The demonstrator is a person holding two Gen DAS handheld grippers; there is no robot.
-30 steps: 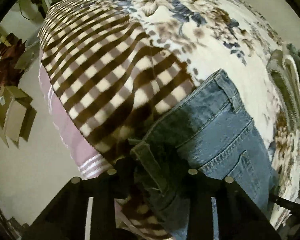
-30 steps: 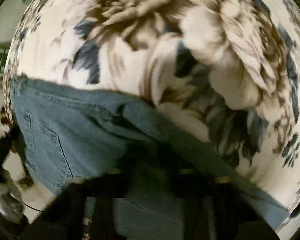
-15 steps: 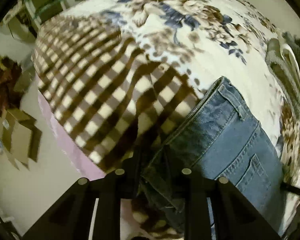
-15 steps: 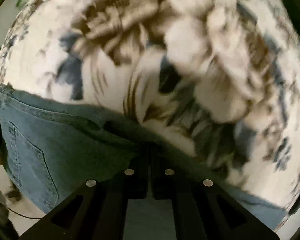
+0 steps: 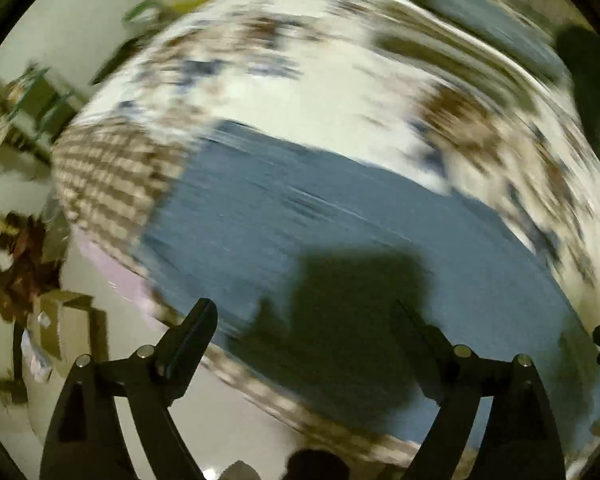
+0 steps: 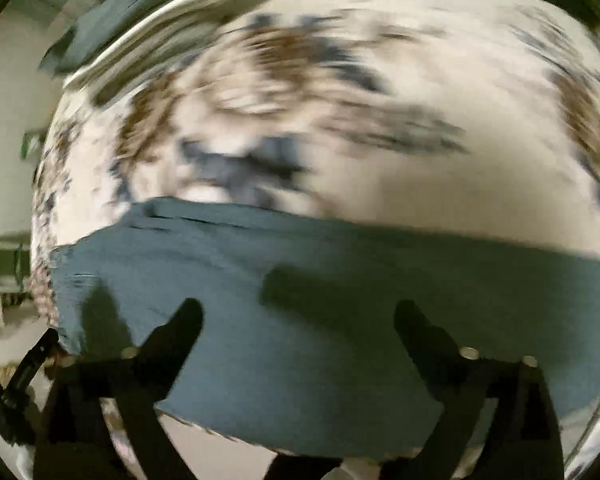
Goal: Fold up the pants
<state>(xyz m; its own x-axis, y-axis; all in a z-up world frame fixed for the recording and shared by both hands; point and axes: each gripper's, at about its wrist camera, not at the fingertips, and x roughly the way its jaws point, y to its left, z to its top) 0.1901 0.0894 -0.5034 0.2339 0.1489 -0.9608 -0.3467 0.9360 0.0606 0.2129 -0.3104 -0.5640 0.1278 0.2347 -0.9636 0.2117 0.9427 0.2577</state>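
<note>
The blue denim pants (image 5: 300, 220) lie flat on the flower-patterned blanket (image 5: 320, 96), along its near edge. They also show in the right wrist view (image 6: 320, 280). My left gripper (image 5: 304, 320) is open and empty, raised above the pants with its fingers wide apart. My right gripper (image 6: 298, 318) is open and empty too, above the pants. Both views are blurred by motion. A dark shadow falls on the denim between the left fingers.
The blanket's brown checked part (image 5: 108, 176) hangs over the bed's left corner. Cardboard boxes (image 5: 68, 328) and clutter lie on the floor to the left. Folded clothes (image 5: 480, 28) sit at the bed's far side, also in the right wrist view (image 6: 140, 20).
Both grippers have let go of the pants, opened wide and pulled up and back. The pants now lie flat on the blanket.
</note>
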